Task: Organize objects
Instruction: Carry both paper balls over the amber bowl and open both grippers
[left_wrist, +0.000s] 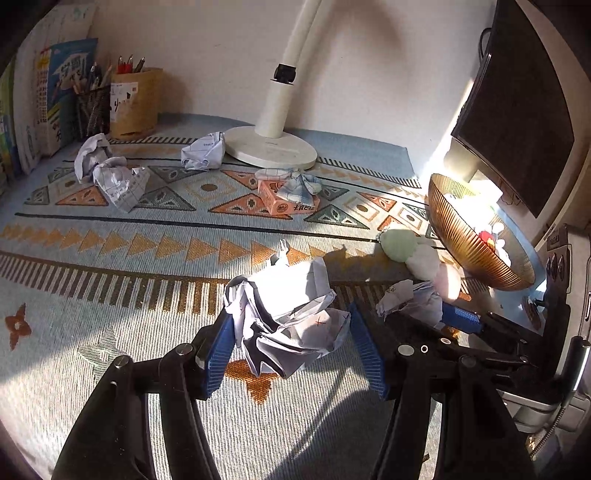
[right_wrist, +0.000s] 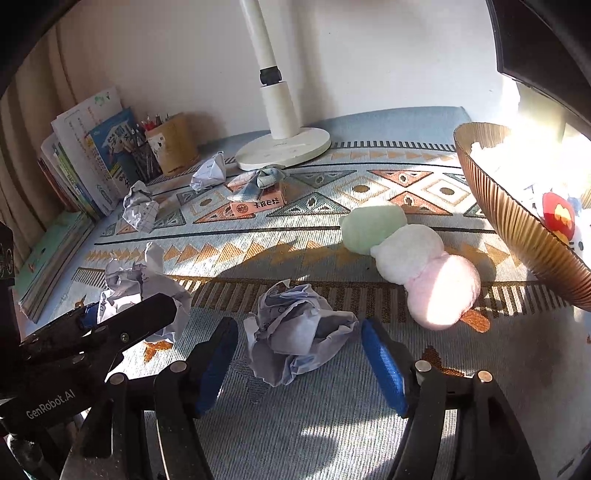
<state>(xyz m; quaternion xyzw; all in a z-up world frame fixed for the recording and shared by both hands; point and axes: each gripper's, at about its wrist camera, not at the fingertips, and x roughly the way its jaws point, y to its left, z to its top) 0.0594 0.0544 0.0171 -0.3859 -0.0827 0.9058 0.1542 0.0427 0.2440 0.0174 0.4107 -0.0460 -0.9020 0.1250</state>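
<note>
My left gripper (left_wrist: 291, 350) is open around a crumpled paper ball (left_wrist: 288, 325) that lies on the patterned cloth; the blue pads stand close to its sides. My right gripper (right_wrist: 299, 358) is open around a second crumpled paper ball (right_wrist: 295, 339), with gaps on both sides. That second ball also shows in the left wrist view (left_wrist: 410, 299), and the left gripper's ball shows in the right wrist view (right_wrist: 144, 291). More paper balls lie farther back (left_wrist: 110, 173) (left_wrist: 203, 151).
A ribbed amber bowl (right_wrist: 517, 218) holding small items stands at the right. A green, white and pink plush toy (right_wrist: 410, 258) lies beside it. An orange box (left_wrist: 284, 199) with a checked cloth, a white lamp base (left_wrist: 269, 147), pen holders (left_wrist: 136, 99) and books (right_wrist: 85, 158) stand behind.
</note>
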